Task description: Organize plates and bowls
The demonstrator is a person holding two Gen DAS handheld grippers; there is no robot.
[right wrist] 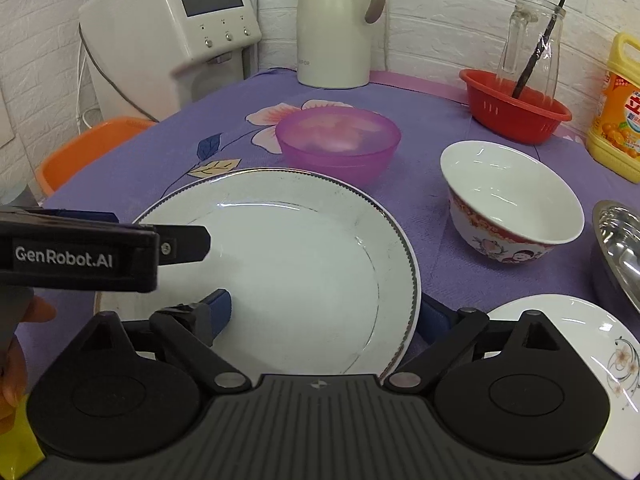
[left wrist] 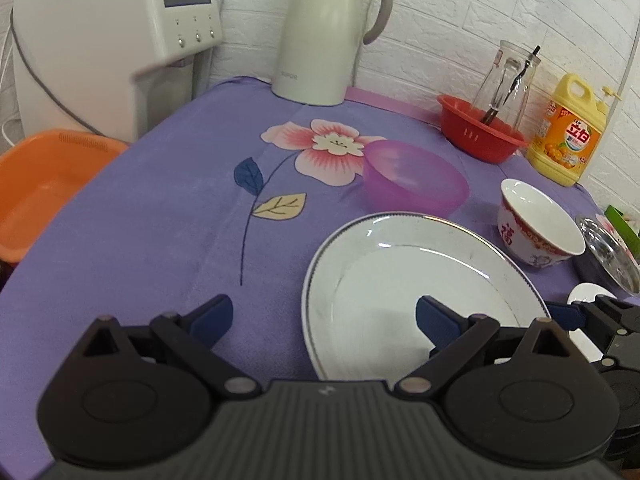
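with both grippers spread wide and empty, our right gripper [right wrist: 324, 316] straddling the near rim of the large white plate [right wrist: 288, 264] and our left gripper [left wrist: 324, 316] alongside, we should pinch squarely before lifting toward the purple bowl [right wrist: 338, 140] beyond.

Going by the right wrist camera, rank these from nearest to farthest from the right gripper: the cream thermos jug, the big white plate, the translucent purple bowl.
1. The big white plate, directly at the right gripper, its rim between the open fingers.
2. The translucent purple bowl, just beyond the plate, centre of the table.
3. The cream thermos jug, at the back against the white brick wall.
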